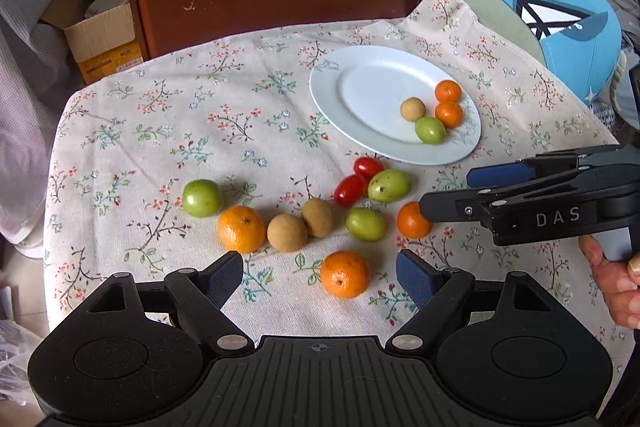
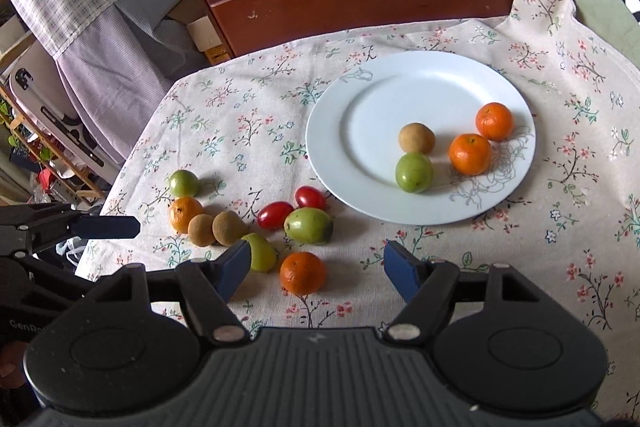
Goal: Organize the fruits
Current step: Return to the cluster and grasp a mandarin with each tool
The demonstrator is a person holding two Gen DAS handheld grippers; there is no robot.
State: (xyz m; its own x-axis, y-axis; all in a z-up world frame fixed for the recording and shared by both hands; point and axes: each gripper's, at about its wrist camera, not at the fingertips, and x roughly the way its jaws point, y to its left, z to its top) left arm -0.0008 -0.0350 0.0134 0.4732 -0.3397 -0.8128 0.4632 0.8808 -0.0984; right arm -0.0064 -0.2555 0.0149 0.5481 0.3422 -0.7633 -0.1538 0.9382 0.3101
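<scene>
On the floral cloth (image 2: 248,131), ten fruits sit loose; four are on the plate (image 2: 360,115). Left gripper (image 1: 320,273) and right gripper (image 2: 316,263) both gape, empty. I see roll risk: the right one's near orange (image 2: 303,273) sits beside a green fruit (image 2: 262,253), so a nudge scatters the cluster. Cloth edges fall away left; open room right of the plate.

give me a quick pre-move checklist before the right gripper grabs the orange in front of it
1. right gripper open, empty: ok
2. nearest orange between the fingers: cannot tell, it sits ahead of the tips
3. green fruit close beside the left finger, may get nudged: not ok
4. left gripper open, over its own orange: ok
5. plate has bare space on its left half: ok
</scene>
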